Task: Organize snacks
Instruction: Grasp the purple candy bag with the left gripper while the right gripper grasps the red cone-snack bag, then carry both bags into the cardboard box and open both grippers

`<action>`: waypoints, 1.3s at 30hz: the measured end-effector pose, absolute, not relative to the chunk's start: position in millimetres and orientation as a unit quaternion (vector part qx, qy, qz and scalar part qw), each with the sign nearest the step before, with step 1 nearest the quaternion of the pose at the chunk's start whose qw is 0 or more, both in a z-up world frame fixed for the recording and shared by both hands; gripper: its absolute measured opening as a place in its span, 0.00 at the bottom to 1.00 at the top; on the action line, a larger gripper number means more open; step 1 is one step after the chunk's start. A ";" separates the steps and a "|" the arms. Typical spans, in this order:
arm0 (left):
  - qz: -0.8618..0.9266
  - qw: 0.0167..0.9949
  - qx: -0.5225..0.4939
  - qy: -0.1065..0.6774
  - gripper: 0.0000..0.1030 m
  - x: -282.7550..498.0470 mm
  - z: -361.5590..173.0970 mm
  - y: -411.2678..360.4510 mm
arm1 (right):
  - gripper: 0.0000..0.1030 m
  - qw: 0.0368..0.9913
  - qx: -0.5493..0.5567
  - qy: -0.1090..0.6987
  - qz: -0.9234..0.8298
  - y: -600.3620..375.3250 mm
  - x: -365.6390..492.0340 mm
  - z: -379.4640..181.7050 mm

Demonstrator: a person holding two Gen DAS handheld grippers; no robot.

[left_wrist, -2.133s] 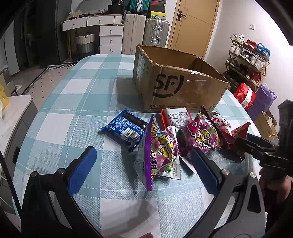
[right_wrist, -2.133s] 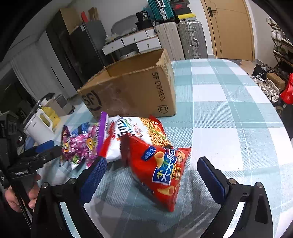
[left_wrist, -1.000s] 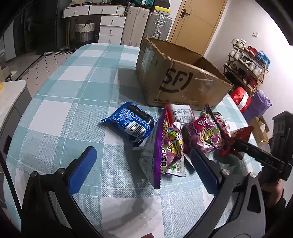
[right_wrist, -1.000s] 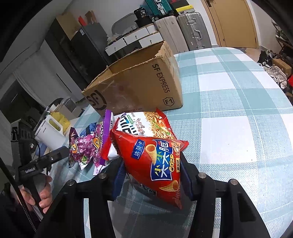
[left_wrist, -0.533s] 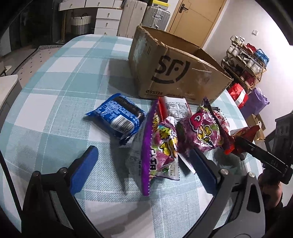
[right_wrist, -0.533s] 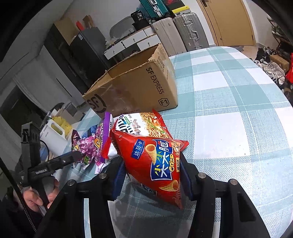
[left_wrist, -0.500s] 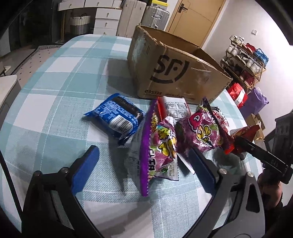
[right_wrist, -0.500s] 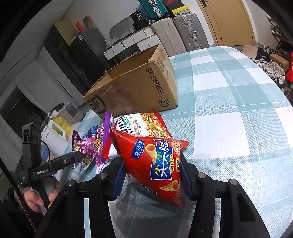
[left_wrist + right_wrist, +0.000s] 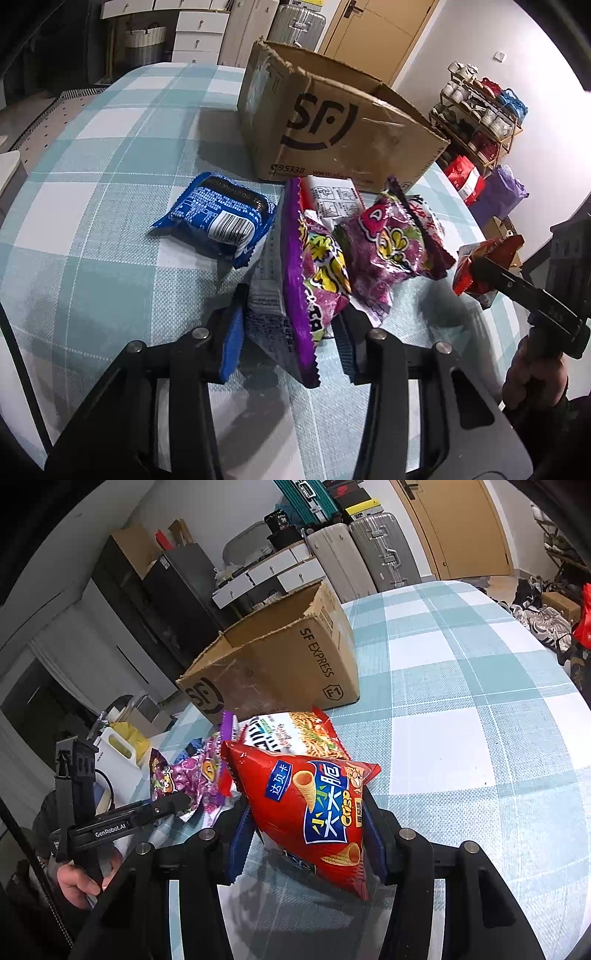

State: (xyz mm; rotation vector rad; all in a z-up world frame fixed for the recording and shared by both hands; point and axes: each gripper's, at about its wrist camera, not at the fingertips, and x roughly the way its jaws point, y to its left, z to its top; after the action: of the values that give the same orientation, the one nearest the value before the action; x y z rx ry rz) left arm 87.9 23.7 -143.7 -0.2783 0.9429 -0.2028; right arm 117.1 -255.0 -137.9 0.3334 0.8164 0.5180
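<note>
1. Left tongs (image 9: 291, 343) have just been closing and now pinch the purple snack bag (image 9: 314, 273), which stands on edge between the blue pads.
2. Right tongs (image 9: 306, 840) are clamped narrow on the red crisp bag (image 9: 314, 812), pads pressed against both its sides; in the left wrist view that bag (image 9: 480, 266) shows at 3 o'clock in the right tongs (image 9: 491, 273), with a hand (image 9: 532, 373) on the grip below.
3. In the right wrist view the left tongs (image 9: 181, 801) reach in from 9 o'clock, a hand (image 9: 79, 882) on their handle.
4. Around the purple bag: a magenta snack bag (image 9: 391, 243) touches it at 2 o'clock, a blue cookie pack (image 9: 218, 221) lies just beside it at 10 o'clock, and a white noodle packet (image 9: 334, 197) pokes out behind at 12 o'clock.
5. An open cardboard box (image 9: 332, 122) stands at 12 o'clock, close behind the pile.
6. Bare checked counter (image 9: 92, 184) runs from 9 to 11 o'clock in the left wrist view; its edge curves along 8 o'clock.
7. From the right wrist, open counter (image 9: 480, 701) spreads from 1 to 4 o'clock, ending at a rounded edge on the far right.
</note>
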 end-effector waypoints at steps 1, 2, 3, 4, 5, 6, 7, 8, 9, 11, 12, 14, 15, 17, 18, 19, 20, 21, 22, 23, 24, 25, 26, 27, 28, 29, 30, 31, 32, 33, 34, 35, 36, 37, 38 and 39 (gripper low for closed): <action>-0.097 0.878 -0.133 0.450 0.38 86.3 -142.0 23.5 | 0.51 0.873 0.159 0.389 0.248 -254.6 114.3 -136.0; -0.097 0.879 -0.133 0.448 0.39 84.5 -140.2 24.2 | 0.51 0.874 0.157 0.387 0.249 -254.1 111.9 -134.2; -0.097 0.880 -0.133 0.445 0.39 82.2 -138.1 24.8 | 0.51 0.874 0.156 0.386 0.249 -253.8 110.8 -132.7; -0.097 0.882 -0.132 0.442 0.39 79.6 -135.5 25.4 | 0.51 0.876 0.155 0.383 0.250 -253.6 108.1 -130.2; -0.097 0.883 -0.131 0.439 0.39 76.6 -133.2 25.4 | 0.51 0.877 0.155 0.381 0.250 -253.7 106.4 -128.3; -0.098 0.885 -0.130 0.436 0.39 73.6 -130.6 26.0 | 0.51 0.878 0.155 0.378 0.251 -253.7 104.3 -125.9; -0.098 0.887 -0.130 0.433 0.39 70.8 -127.8 26.5 | 0.51 0.879 0.154 0.374 0.252 -253.6 101.3 -122.5; -0.097 0.888 -0.128 0.430 0.39 67.5 -125.1 26.6 | 0.51 0.880 0.153 0.371 0.253 -253.3 99.5 -120.3; -0.098 0.890 -0.128 0.427 0.39 64.7 -122.3 27.1 | 0.51 0.881 0.152 0.368 0.254 -252.9 96.9 -117.2; -0.100 0.892 -0.127 0.422 0.39 60.5 -116.9 28.2 | 0.51 0.884 0.150 0.363 0.255 -251.3 92.4 -111.4; -0.100 0.894 -0.125 0.419 0.39 58.2 -113.5 28.1 | 0.51 0.884 0.149 0.361 0.256 -250.8 90.2 -109.0; -0.100 0.896 -0.122 0.415 0.39 56.7 -108.3 28.2 | 0.51 0.886 0.149 0.355 0.258 -249.1 84.6 -103.2; -0.102 0.898 -0.121 0.411 0.39 56.0 -103.8 27.1 | 0.51 0.887 0.147 0.353 0.260 -247.8 82.0 -100.0; -0.103 0.902 -0.119 0.402 0.39 53.5 -96.1 23.4 | 0.51 0.889 0.142 0.347 0.262 -244.0 78.5 -93.7; -0.105 0.904 -0.118 0.397 0.39 52.6 -91.3 21.0 | 0.51 0.891 0.138 0.344 0.263 -241.1 77.0 -90.9; -0.110 0.906 -0.117 0.392 0.39 51.9 -86.4 18.7 | 0.51 0.891 0.136 0.342 0.264 -239.5 75.5 -88.8; -0.113 0.907 -0.116 0.389 0.39 51.6 -82.6 16.6 | 0.51 0.892 0.133 0.341 0.265 -237.1 73.6 -86.4; -0.115 0.909 -0.112 0.384 0.39 51.6 -77.2 13.4 | 0.51 0.892 0.131 0.340 0.267 -235.1 72.4 -84.4; -0.117 0.910 -0.109 0.381 0.39 51.7 -73.1 11.6 | 0.51 0.892 0.130 0.338 0.269 -233.1 71.0 -81.8; -0.119 0.911 -0.108 0.379 0.39 51.5 -69.9 10.0 | 0.51 0.893 0.128 0.336 0.270 -231.1 70.1 -79.3; -0.119 0.912 -0.107 0.377 0.39 52.1 -65.8 8.5 | 0.51 0.894 0.125 0.335 0.271 -229.4 70.3 -76.9; -0.118 0.913 -0.106 0.376 0.39 53.0 -61.3 7.1 | 0.51 0.895 0.122 0.332 0.272 -227.1 69.4 -73.2; -0.116 0.913 -0.107 0.375 0.39 53.5 -57.6 6.6 | 0.51 0.895 0.121 0.332 0.273 -225.9 69.6 -70.8; -0.115 0.914 -0.109 0.374 0.39 53.8 -53.3 6.1 | 0.51 0.895 0.120 0.331 0.274 -224.6 69.5 -68.0; -0.117 0.914 -0.111 0.372 0.39 54.3 -48.5 5.4 | 0.51 0.895 0.119 0.330 0.275 -223.5 68.8 -64.4; -0.118 0.915 -0.111 0.370 0.39 54.9 -44.8 4.5 | 0.51 0.896 0.118 0.329 0.275 -223.0 68.8 -61.3; -0.119 0.916 -0.109 0.367 0.39 55.6 -39.2 3.0 | 0.51 0.896 0.119 0.327 0.275 -223.1 69.5 -58.8; -0.121 0.917 -0.109 0.364 0.39 56.0 -35.2 1.4 | 0.51 0.896 0.121 0.325 0.278 -222.9 70.0 -55.3; -0.124 0.918 -0.108 0.362 0.39 57.2 -30.3 -0.2 | 0.51 0.896 0.122 0.323 0.280 -222.5 70.8 -51.4; -0.127 0.918 -0.107 0.360 0.39 57.9 -27.0 -1.9 | 0.51 0.897 0.121 0.320 0.281 -221.5 71.8 -46.9; -0.129 0.918 -0.107 0.359 0.39 58.6 -23.4 -3.5 | 0.51 0.898 0.118 0.318 0.281 -220.4 72.9 -43.4; -0.132 0.919 -0.106 0.357 0.39 59.7 -19.6 -4.9 | 0.51 0.899 0.116 0.315 0.282 -218.8 74.0 -39.3; -0.133 0.919 -0.104 0.356 0.39 63.7 -17.0 -7.5 | 0.51 0.900 0.114 0.312 0.284 -217.3 75.7 -35.7; -0.134 0.919 -0.104 0.356 0.39 65.3 -14.4 -8.8 | 0.51 0.900 0.112 0.310 0.285 -215.7 77.6 -31.9; -0.137 0.919 -0.103 0.356 0.39 67.3 -10.4 -9.9 | 0.51 0.900 0.111 0.308 0.288 -213.8 80.1 -28.7; -0.138 0.919 -0.101 0.354 0.39 70.3 -7.4 -11.7 | 0.51 0.900 0.108 0.307 0.290 -211.7 82.6 -25.7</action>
State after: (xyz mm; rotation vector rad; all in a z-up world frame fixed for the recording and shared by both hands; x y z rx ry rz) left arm 70.3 -11.7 -7.4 -0.2082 0.7278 -0.2844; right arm 82.6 -211.7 -25.7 0.2237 0.6352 0.5999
